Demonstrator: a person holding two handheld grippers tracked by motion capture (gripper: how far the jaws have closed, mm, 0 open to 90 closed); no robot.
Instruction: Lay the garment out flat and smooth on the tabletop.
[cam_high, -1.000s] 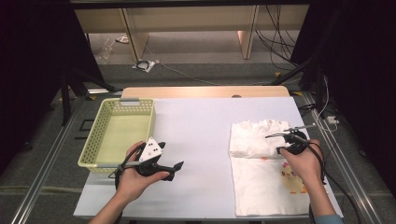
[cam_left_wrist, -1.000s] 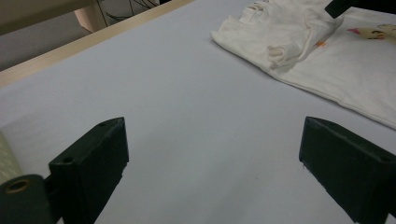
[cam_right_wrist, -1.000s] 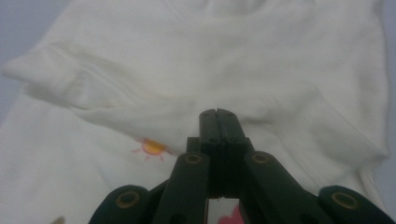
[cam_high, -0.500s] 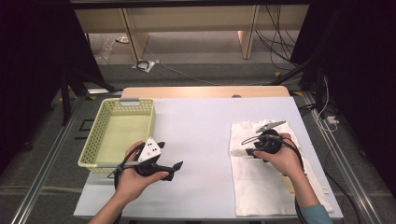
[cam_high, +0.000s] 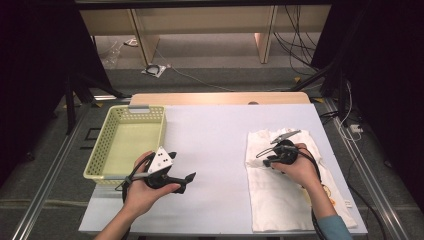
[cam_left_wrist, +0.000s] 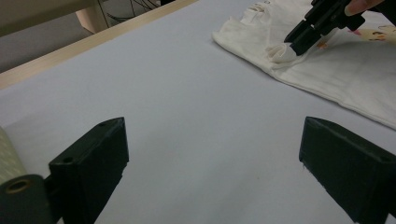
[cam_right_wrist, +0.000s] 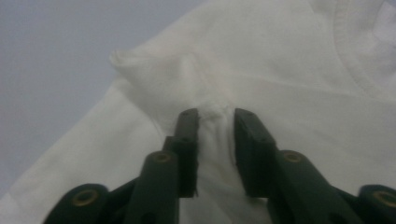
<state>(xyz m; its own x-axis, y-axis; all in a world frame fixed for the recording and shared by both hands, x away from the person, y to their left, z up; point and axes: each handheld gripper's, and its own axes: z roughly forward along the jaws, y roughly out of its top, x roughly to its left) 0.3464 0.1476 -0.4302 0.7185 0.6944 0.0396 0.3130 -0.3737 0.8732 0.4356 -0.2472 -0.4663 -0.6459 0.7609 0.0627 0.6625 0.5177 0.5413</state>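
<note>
A white garment (cam_high: 285, 200) with a small print lies flat on the right side of the table. My right gripper (cam_high: 265, 159) rests on its upper left part. In the right gripper view its jaws (cam_right_wrist: 215, 121) have just been closing and now pinch a raised fold of the fabric (cam_right_wrist: 187, 70). The left gripper view shows that same gripper (cam_left_wrist: 292, 46) holding a bunched bit of garment (cam_left_wrist: 280, 52). My left gripper (cam_high: 182, 167) lies low over the bare table at the near left, jaws wide open (cam_left_wrist: 212, 154) with nothing between them.
A pale yellow perforated basket (cam_high: 107, 145) stands at the table's left edge, just beyond my left hand. The white tabletop (cam_high: 215, 130) spreads between the two hands. Cables and furniture legs are on the floor behind the table.
My right hand has moved left across the garment from its right edge to its upper left part, and the jaws have closed on a fold. The left hand has stayed put.
</note>
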